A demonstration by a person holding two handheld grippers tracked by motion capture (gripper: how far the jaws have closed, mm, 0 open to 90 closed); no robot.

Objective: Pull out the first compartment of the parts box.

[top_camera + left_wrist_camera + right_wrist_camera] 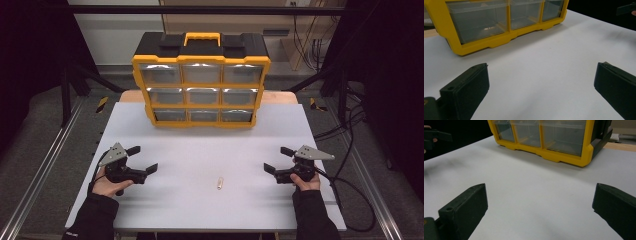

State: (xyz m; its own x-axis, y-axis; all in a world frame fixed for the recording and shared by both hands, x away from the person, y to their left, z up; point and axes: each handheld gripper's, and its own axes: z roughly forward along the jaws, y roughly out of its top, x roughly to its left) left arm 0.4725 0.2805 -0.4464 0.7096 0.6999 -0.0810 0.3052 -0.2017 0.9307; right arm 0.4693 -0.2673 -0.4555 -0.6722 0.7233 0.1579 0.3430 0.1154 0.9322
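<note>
Looking down from the high view, a small pale cylindrical piece (pixel 219 183) is seen lying on the white tabletop (pixel 200 210), at about six o'clock from the yellow drawer organizer (pixel 201 82), which stands at twelve o'clock on the table. The left gripper (pixel 141 159) is held at eight o'clock and the right gripper (pixel 279 160) at four o'clock; both are spread wide, nothing is gripped, and the piece lies between them, nearer the right one and well apart from both.

In the left gripper view, the two black jaws are seen standing far apart over bare tabletop, with the organizer's bottom row of clear drawers (pixel 480 21) at eleven o'clock.

In the right gripper view, the jaws are likewise released and empty, and the organizer (pixel 554 138) is seen at twelve to one o'clock.

As a judgement, the piece is likely to be picked up and stowed in a drawer. Being small and round, it could be rolled away by a pad that touches it off-centre, or squeezed out sideways if the jaws are closed while tilted. A drawer pulled carelessly might also drag the whole organizer forward.
</note>
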